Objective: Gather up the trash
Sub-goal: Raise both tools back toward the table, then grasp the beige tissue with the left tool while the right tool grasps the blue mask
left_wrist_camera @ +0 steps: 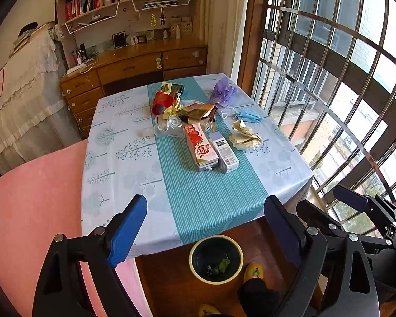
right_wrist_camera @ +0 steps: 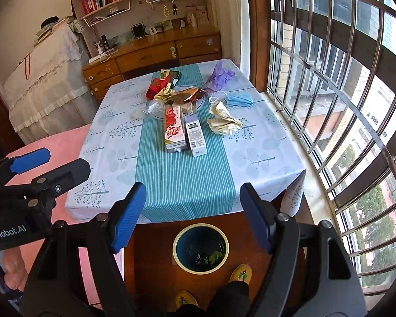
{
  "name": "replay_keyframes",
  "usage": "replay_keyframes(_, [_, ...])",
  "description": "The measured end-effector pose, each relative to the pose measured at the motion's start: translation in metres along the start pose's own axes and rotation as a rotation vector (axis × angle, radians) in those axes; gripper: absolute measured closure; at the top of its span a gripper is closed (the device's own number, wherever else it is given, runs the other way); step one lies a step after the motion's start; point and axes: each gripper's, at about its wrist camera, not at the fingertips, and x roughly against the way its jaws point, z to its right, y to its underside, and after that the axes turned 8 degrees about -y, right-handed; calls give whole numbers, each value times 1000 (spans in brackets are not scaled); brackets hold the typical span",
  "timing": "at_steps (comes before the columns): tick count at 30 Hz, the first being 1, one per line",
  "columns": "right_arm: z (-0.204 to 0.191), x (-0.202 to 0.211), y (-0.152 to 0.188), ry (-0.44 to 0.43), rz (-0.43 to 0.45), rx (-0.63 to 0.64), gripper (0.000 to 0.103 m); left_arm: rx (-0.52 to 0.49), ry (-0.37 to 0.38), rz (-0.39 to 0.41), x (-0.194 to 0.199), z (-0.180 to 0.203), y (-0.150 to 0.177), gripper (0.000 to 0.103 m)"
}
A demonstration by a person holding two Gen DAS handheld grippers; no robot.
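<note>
Left wrist view shows my 2 grippers, left gripper [left_wrist_camera: 206, 227] and right gripper [right_wrist_camera: 192, 216], fingers apart and empty above the round cream-rimmed bin [left_wrist_camera: 216, 259], ready for the red-and-white drink carton [left_wrist_camera: 200, 145] lying on the table's teal striped runner [left_wrist_camera: 206, 192].

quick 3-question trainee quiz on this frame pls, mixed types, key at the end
1. True or false: both the left tongs and the right tongs are open and hold nothing.
2. Where does the trash bin stand?
A. on the table
B. on the floor at the near edge of the table
C. on the desk
3. Fill in: the red carton lies side by side with the ____ box on the teal stripe.

Key: 1 true; 2 B; 3 white
</note>
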Motion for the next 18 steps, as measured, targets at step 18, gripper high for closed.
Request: replay_keyframes(18, [185, -178, -152, -54, -129, 101, 38, 182, 31, -251, -220, 111, -153, 27])
